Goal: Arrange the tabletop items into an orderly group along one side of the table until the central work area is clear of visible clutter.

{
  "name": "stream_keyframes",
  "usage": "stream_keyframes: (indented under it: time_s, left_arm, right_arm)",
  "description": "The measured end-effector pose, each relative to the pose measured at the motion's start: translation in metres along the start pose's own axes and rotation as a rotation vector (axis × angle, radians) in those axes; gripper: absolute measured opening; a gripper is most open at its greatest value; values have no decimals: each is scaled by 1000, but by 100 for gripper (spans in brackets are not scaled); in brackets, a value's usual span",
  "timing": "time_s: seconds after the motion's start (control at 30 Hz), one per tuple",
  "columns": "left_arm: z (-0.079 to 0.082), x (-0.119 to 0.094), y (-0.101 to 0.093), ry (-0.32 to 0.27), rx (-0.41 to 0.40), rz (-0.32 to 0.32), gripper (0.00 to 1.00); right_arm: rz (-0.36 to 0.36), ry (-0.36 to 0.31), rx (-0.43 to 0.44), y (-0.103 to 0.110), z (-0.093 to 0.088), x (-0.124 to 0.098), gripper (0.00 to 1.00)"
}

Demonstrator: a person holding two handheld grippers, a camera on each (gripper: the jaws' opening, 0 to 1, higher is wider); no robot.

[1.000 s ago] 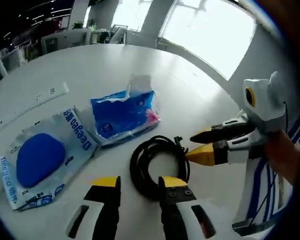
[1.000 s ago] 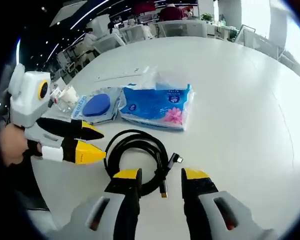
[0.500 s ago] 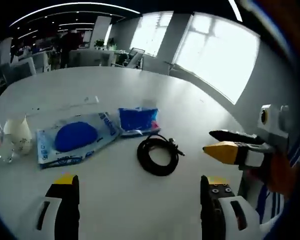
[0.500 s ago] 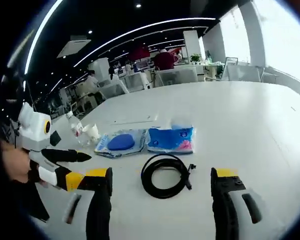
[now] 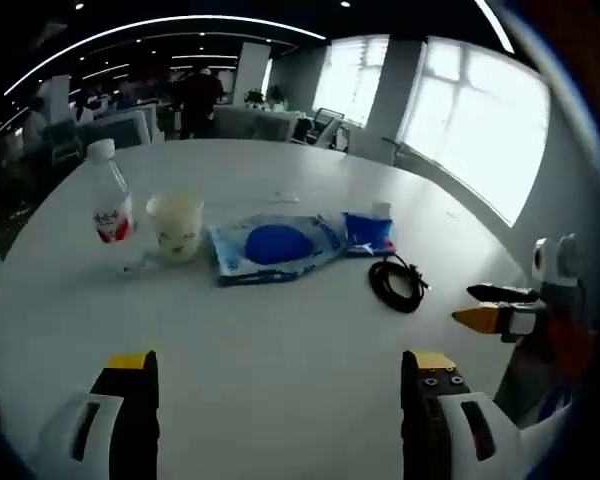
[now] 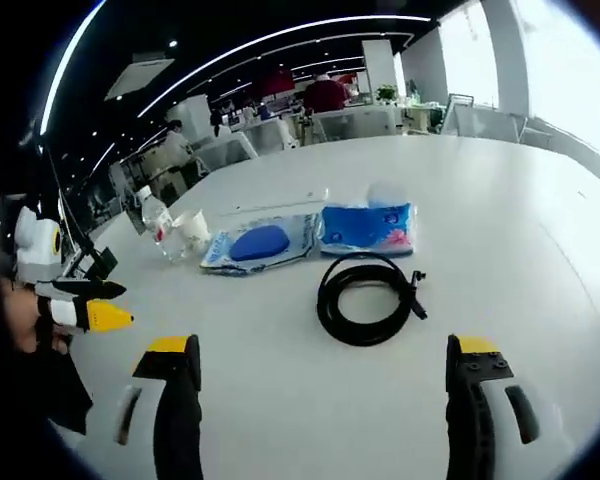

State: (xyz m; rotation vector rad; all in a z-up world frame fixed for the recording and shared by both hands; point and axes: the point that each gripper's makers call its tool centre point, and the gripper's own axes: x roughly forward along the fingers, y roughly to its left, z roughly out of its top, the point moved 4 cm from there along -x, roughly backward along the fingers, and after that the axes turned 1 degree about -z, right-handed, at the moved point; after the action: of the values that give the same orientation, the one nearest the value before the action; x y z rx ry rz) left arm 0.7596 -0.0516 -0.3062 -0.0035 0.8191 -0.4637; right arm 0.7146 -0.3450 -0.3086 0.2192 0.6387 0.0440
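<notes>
Both claws stand wide open, holding nothing, the left claw [image 5: 273, 370] and right claw [image 6: 323, 352] low in frame over bare white worktop [image 6: 540, 230]. The bottle [image 5: 110, 204], cup [image 5: 176, 227], blue pouch [image 5: 274, 246], tissue pack [image 6: 366, 226] and coiled cable [image 6: 365, 298] line mid-frame, apparently already grouped.

Bottle [image 5: 110, 205], cup [image 5: 176, 226], pouch [image 5: 273, 246], tissues [image 5: 367, 231] in row; cable [image 5: 396, 283] nearer.
</notes>
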Motion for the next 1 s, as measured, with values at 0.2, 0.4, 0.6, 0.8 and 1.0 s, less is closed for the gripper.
stream_keyframes:
  time_s: [0.2, 0.4, 0.6, 0.8, 1.0]
  left_arm:
    - [-19, -16, 25, -18, -28, 9, 100]
    - [-20, -19, 29, -21, -32, -20, 100]
    - [-17, -25, 36, -31, -48, -17, 100]
    - [-15, -24, 31, -41, -42, -24, 100]
    - [-17, -21, 27, -29, -29, -41, 99]
  right_arm:
    - [-45, 47, 0, 13, -17, -10, 100]
    - [-90, 49, 0, 6, -25, -21, 100]
    - [-106, 40, -28, -3, -18, -31, 99]
    - [-108, 32, -43, -6, -11, -30, 97]
    - [-104, 39, -34, -3, -12, -25, 97]
